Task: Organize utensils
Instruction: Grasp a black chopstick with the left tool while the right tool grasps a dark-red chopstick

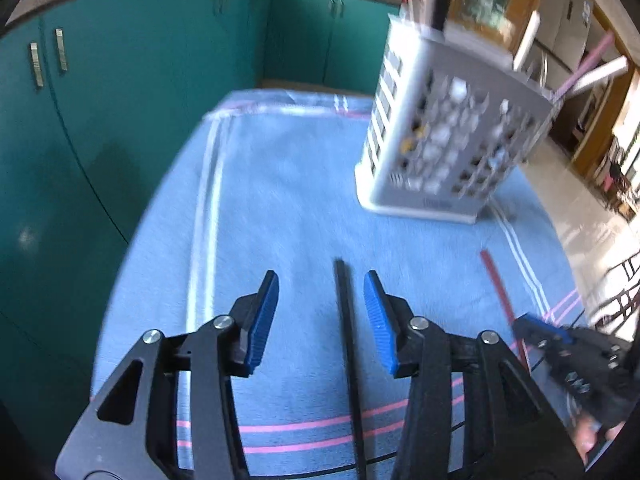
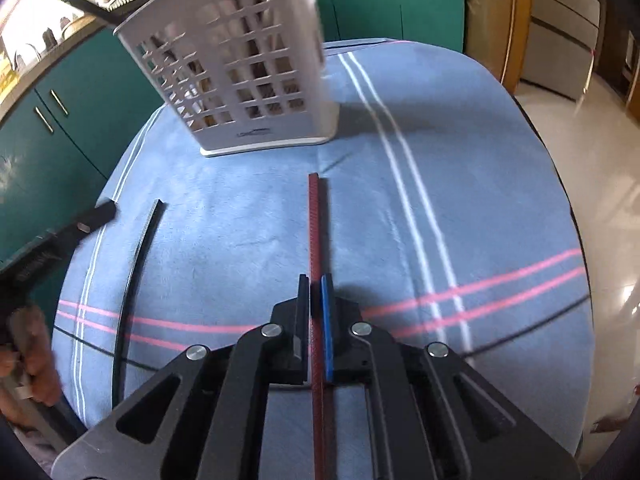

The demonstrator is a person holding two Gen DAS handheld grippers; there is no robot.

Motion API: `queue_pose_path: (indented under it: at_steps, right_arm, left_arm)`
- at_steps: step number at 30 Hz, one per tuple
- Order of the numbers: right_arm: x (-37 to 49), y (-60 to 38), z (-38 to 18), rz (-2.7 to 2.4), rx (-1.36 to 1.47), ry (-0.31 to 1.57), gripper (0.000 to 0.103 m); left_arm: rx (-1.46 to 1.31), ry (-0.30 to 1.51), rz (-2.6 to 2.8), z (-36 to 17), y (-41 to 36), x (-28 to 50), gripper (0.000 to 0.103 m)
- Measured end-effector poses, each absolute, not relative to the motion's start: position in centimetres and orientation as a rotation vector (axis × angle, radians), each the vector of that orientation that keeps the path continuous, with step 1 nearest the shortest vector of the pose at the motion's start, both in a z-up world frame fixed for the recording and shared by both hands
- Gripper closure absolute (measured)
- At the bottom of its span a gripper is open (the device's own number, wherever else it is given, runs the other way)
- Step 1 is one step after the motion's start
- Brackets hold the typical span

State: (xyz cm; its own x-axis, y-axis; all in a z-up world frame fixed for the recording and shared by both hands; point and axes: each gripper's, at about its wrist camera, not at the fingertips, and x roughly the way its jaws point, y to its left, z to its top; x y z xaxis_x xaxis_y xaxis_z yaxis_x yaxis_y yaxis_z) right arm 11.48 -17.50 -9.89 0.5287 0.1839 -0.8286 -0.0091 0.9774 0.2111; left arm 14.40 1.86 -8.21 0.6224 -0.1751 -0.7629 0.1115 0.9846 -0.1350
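Right gripper (image 2: pixel 316 280) pinches a textured red chopstick (image 2: pixel 313 216) over the blue striped towel (image 2: pixel 240 208). Left gripper (image 1: pixel 320 284), blue ribbed pads spread, straddles a black chopstick (image 1: pixel 345 312). White lattice plastic utensil holder (image 2: pixel 248 76) holds utensils.

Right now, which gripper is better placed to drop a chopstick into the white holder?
Right. The right gripper is shut on the red chopstick; the left gripper is open around the black chopstick.

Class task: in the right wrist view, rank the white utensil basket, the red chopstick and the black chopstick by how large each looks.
1. White utensil basket: covers by far the most area.
2 and 3. Red chopstick and black chopstick: similar thin sticks, not ranked. The red one, in the right gripper, is nearer the camera.
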Motion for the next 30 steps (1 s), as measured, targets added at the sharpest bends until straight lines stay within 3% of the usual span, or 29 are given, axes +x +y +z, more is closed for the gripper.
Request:
queue_pose_path:
  at_steps: [2,6,7,9,10,12,14,17,23,25,27,30]
  right_arm:
    - [11.2,-18.0,-9.9,0.112,0.197,1.005,0.076]
    - [10.9,-19.5,-10.2,0.108,0.169,1.011,0.076]
    - [10.9,-19.2,-10.2,0.12,0.154,1.013,0.078]
    - [10.5,-18.9,-10.3,0.147,0.139,1.02,0.096]
    - [10.9,-18.4,-10.3,0.15,0.132,1.02,0.096]
    - [10.7,-18.2,-10.4,0.16,0.145,1.023,0.097]
    - [10.3,-18.1,-10.2,0.162,0.158,1.029,0.097]
    - [9.7,-18.0,-10.0,0.15,0.15,1.037,0.097]
    - [8.3,-17.8,-9.8,0.139,0.123,1.046,0.096]
    - [8.4,-18.1,-9.8,0.134,0.134,1.038,0.087]
    - [8.8,-18.4,-9.8,0.124,0.137,1.034,0.082]
    - [9.5,-18.5,-9.7,0.111,0.126,1.028,0.082]
  left_arm:
    - [-0.052,0.919,-0.174,-9.2,0.9,14.9,0.055]
    - [-0.012,0.952,-0.169,-10.7,-0.3,15.2,0.055]
    - [0.005,0.952,-0.169,-10.8,-0.6,15.2,0.055]
    - [0.009,0.952,-0.173,-10.8,-0.8,15.1,0.056]
    - [0.01,0.95,-0.173,-10.8,-0.8,15.1,0.059]
    - [0.025,0.946,-0.163,-10.8,-1.0,15.0,0.078]
    - [0.023,0.944,-0.164,-10.8,-1.0,14.7,0.088]
    - [0.01,0.95,-0.183,-10.6,-1.2,14.1,0.094]
    - [0.018,0.972,-0.284,-10.3,-3.2,11.4,0.094]
    - [0.014,0.97,-0.282,-10.2,-3.2,11.2,0.093]
    - [0.006,0.975,-0.265,-10.2,-2.9,11.8,0.081]
    - [0.026,0.976,-0.233,-10.0,-2.8,12.6,0.072]
